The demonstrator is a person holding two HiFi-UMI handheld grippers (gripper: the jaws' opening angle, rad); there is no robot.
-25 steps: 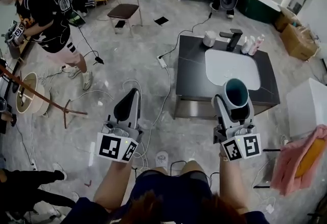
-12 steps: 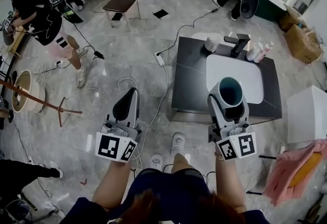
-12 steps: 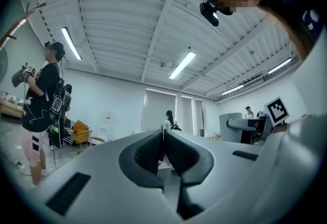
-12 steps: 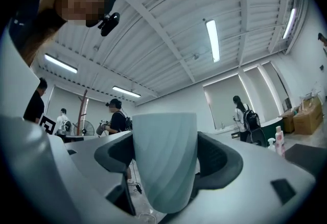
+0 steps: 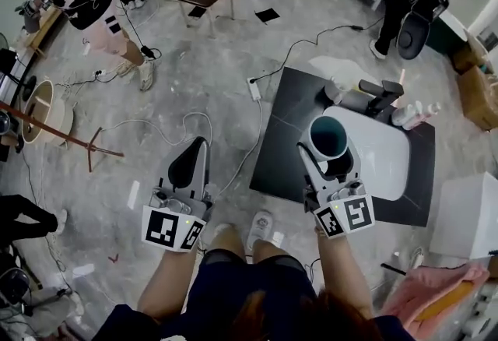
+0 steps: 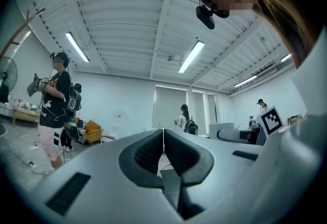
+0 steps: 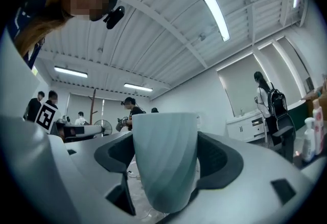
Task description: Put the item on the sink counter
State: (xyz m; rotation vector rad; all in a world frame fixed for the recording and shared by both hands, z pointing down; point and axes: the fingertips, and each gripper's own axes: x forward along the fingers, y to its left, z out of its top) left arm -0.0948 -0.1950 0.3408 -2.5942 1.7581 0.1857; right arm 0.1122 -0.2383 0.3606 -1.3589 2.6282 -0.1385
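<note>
Head view
A: Right tool (image 5: 331, 152) grips a pale cup (image 5: 327, 135), upright, mouth up. In this view the cup sits over the left part of the dark table (image 5: 280, 156), just beside the white basin (image 5: 385, 156).
B: Change over the last second?
A: The table was further ahead then. Now it fills the right of the view and the wearer's shoe is near its corner, so the person has walked up. The cup has stayed in the jaws throughout.
B: Left tool (image 5: 198, 148)?
A: Over the floor (image 5: 194, 82), well to the left of the table.

Left gripper view
B: Jaws?
A: Left tool (image 6: 163, 137) is pressed narrow, its pads meet and nothing is between them. It looks idle to me.

Right gripper view
B: And the grip?
A: Right tool (image 7: 168, 154) stands wide, one pad on each side of the cup (image 7: 163, 166), which fills the gap. The cup is upright with no tilt. Its height above the table can't be read from any view.
B: Meaning for the task?
A: The carry looks nearly done. I judge that what remains is to lower the cup onto bare dark top, clear of the basin's rim, the faucet (image 5: 383, 98) and the bottles (image 5: 416, 112), and then let go.
</note>
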